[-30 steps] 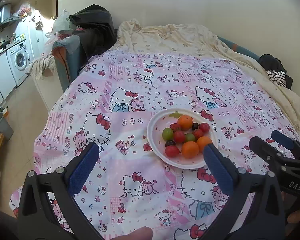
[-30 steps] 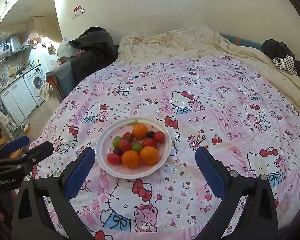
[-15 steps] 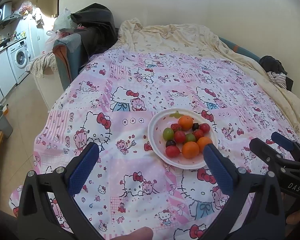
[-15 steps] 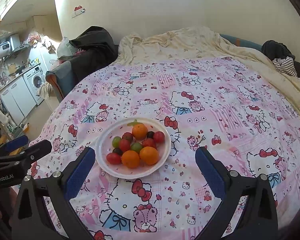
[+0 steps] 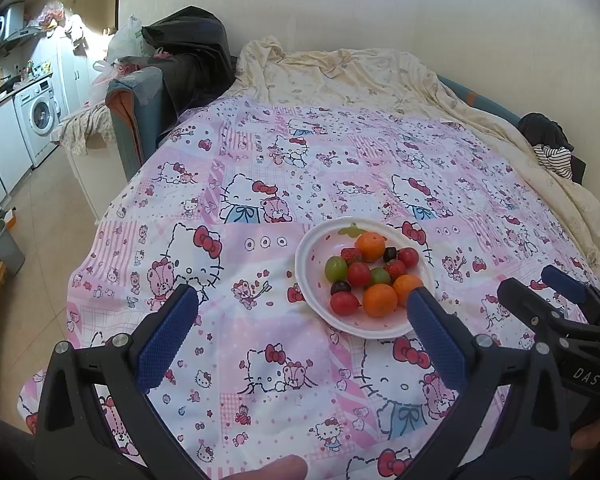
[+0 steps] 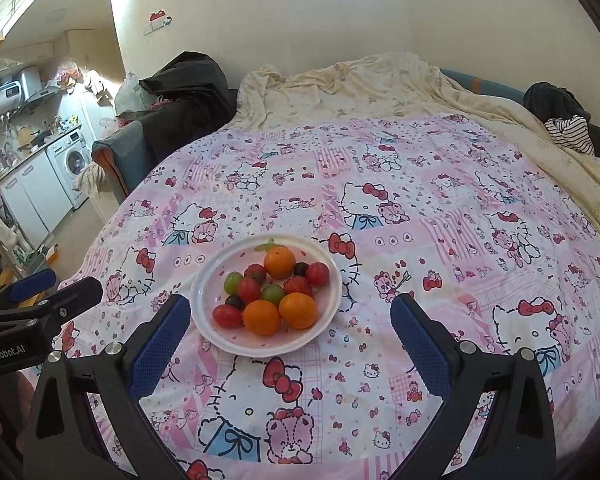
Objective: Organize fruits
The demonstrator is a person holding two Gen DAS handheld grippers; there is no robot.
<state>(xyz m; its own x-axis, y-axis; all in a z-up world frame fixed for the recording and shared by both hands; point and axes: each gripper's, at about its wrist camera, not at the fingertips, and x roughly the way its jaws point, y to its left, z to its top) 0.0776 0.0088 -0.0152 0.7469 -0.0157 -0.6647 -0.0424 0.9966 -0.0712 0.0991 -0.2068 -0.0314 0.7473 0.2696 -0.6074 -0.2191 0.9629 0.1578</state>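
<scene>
1. The right gripper [image 6: 290,330] hangs over the near part of the bed with its blue-padded fingers [image 6: 162,344] spread wide and nothing between them; the left pad sits just beside the plate's near-left rim in the right wrist view.
2. The left gripper [image 5: 298,326] is likewise released, jaws far apart and empty, its right pad overlapping the plate's near-right edge in its own view.
3. The white plate [image 6: 208,284] rests on the pink cartoon-cat bedspread [image 6: 440,240], toward the near left of it.
4. On the plate the fruits lie bunched together: three oranges [image 6: 261,317] (one at the far side, two side by side at the near side), two green grapes [image 6: 233,282], several red cherry tomatoes [image 6: 227,315], strawberries [image 6: 298,285] and two dark grapes [image 6: 235,301].
5. A green mark shows on the plate's far rim; what it is cannot be told.
6. Beyond the bedspread a rumpled cream blanket [image 6: 360,92] is heaped against the wall, with dark and striped clothes [image 6: 568,120] at the far right.
7. To the far left stand an armchair piled with dark fabric [image 5: 180,56] and a washing machine [image 5: 38,116] under a kitchen counter.
8. A fingertip [image 5: 276,470] shows at the bottom edge of the left wrist view.
</scene>
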